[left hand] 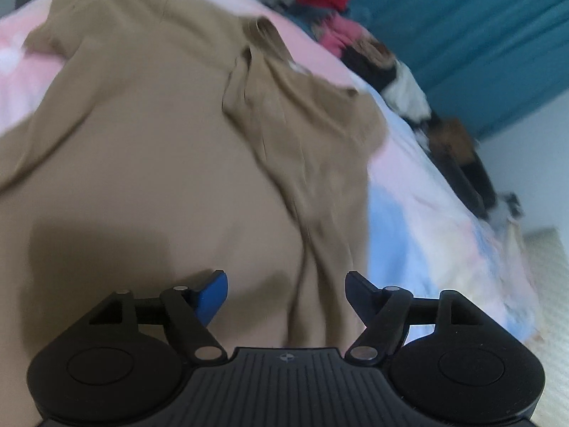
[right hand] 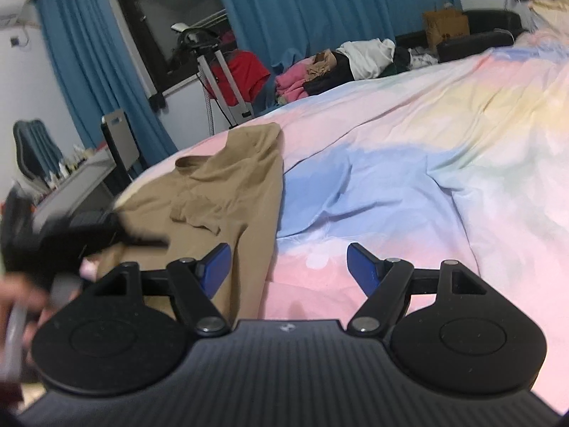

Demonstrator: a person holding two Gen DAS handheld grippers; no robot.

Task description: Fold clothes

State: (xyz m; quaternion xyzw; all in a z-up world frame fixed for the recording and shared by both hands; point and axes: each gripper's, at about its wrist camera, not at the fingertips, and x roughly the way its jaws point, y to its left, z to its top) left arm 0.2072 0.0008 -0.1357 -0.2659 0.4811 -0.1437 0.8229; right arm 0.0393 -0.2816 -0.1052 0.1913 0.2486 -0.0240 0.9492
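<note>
While the tan garment [left hand: 160, 149] lies on the bed [right hand: 409, 163] near its edge, left gripper [left hand: 286, 290] and right gripper [right hand: 288, 261] hover, fingers spread, holding nothing.

No readable text, label, brand or number shows anywhere.

Teal curtains [right hand: 302, 3] hang behind a pastel bed [right hand: 426, 149].
</note>
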